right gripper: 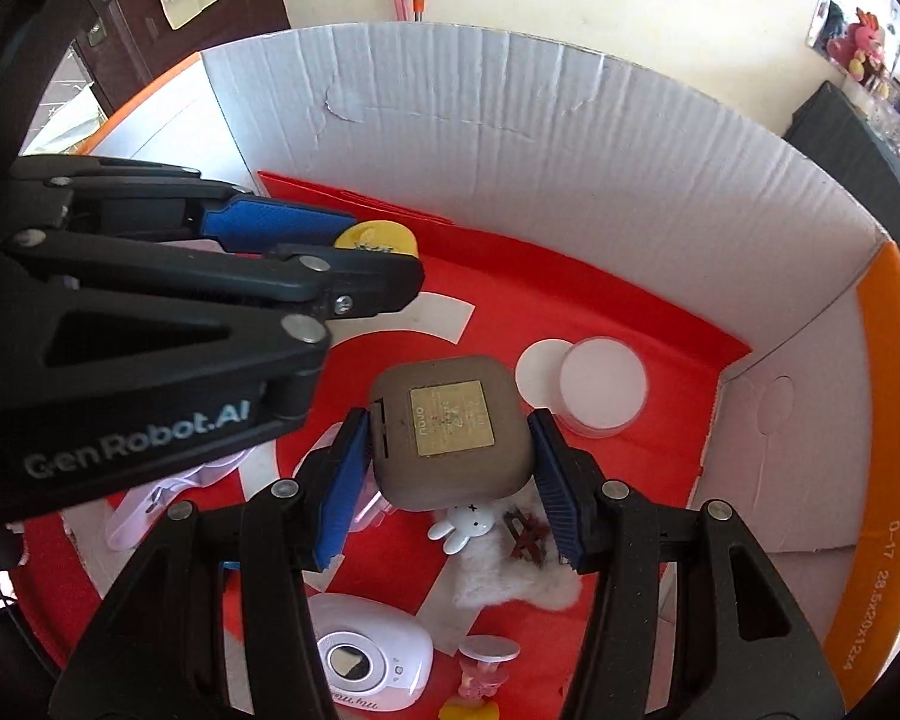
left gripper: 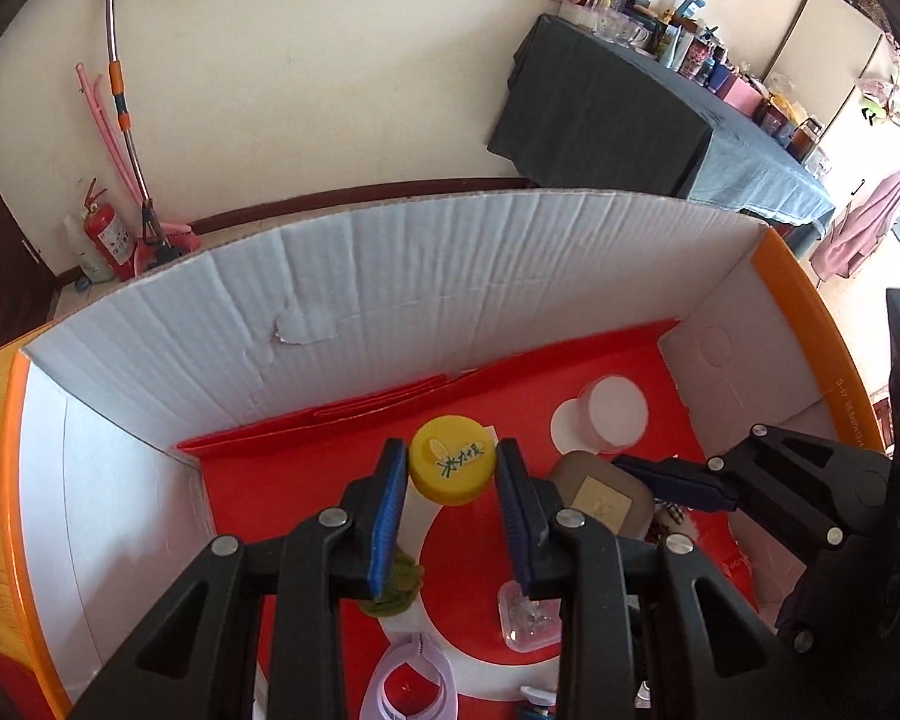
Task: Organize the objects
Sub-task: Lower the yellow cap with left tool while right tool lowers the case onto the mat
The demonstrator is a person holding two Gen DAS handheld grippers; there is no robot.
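Note:
Both grippers reach into an open cardboard box (left gripper: 390,276) with a red floor. My left gripper (left gripper: 450,468) has its blue pads on both sides of a yellow bottle cap (left gripper: 448,459) with green writing. It also shows in the right wrist view (right gripper: 354,276) with the cap (right gripper: 384,240) between its pads. My right gripper (right gripper: 450,474) has its pads against the two sides of a grey-brown square case (right gripper: 450,429) with a gold label, held above the box floor. That case shows in the left wrist view (left gripper: 600,498).
A round white container (right gripper: 603,393) and its flat lid (right gripper: 540,372) lie by the box's right wall (right gripper: 780,414). On the floor lie a white rabbit figure (right gripper: 459,525), white fluff (right gripper: 510,576), a white oval device (right gripper: 372,660), a clear small box (left gripper: 525,615) and a pale purple piece (left gripper: 408,678).

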